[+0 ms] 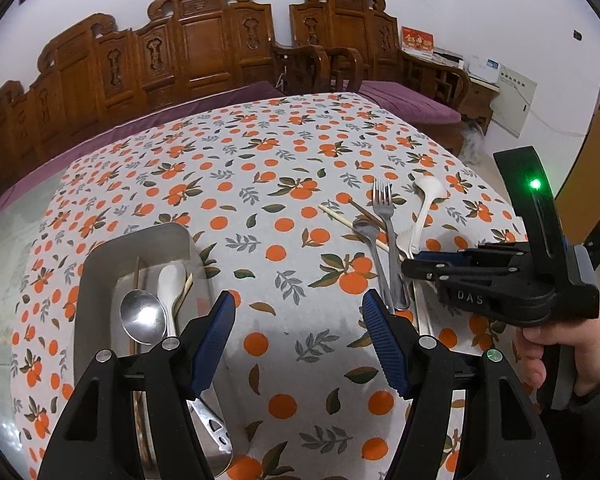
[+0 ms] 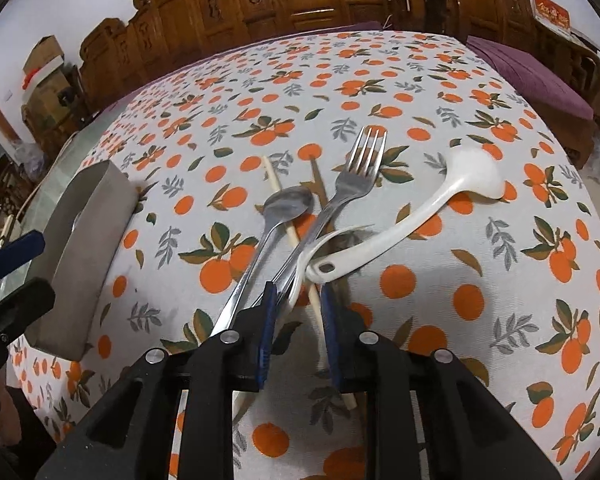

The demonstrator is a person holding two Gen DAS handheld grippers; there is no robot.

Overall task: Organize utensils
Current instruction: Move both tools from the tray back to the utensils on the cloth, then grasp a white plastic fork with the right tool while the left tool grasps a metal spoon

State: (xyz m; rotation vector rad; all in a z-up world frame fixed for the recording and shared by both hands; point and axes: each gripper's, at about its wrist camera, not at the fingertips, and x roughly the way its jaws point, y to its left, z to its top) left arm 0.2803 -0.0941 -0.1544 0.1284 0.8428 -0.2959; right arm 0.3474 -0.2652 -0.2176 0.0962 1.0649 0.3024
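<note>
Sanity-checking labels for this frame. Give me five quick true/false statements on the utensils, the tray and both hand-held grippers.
1. The metal tray already holds a metal spoon. True.
2. The left hand-held gripper grips the fork. False: it is open and holds nothing.
3. The fork lies in the tray. False: it lies on the tablecloth.
4. The right hand-held gripper is down at the handles of the utensil pile. True.
5. The white ladle lies on the tablecloth. True.
</note>
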